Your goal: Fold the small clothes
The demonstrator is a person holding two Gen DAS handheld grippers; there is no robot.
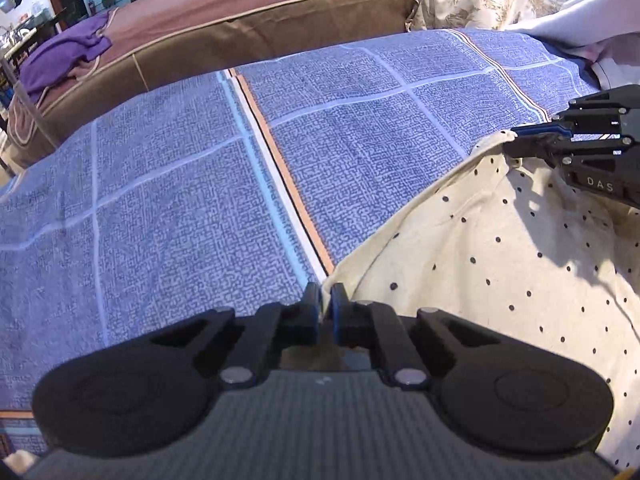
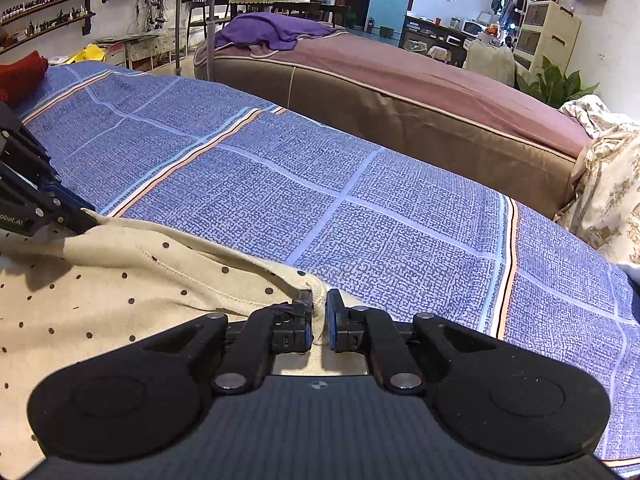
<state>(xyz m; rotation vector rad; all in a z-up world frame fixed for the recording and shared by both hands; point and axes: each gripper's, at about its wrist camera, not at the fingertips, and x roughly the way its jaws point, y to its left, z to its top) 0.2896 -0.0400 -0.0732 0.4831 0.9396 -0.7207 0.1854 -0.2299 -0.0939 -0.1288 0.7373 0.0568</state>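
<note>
Closest to us is our black left gripper (image 1: 326,300), pinched tight on a corner of the cream cloth with small dark dots (image 1: 500,264). Our black right gripper (image 2: 319,312) is pinched tight too, on a bunched bit of the same cloth's edge. From the left view, the right gripper (image 1: 520,140) sits farther away and off to the right. From the right view, the left gripper (image 2: 86,218) sits off to the left.

So the top edge of the cloth runs in a line from one gripper to the other. It sags a little between them, so it is not pulled flat. The rest of the cloth hangs down toward us, below both grippers. Both hands hold it, so neither one is nearer. We think the next move is to lift or lay the cloth on the blue checked bed cover with orange and white stripes (image 2: 360,184), which spreads out in front of both grippers.

The cloth looks soft and thin, with a stitched seam near its edge and some wrinkles. We cannot tell what kind of clothing it is.
</note>
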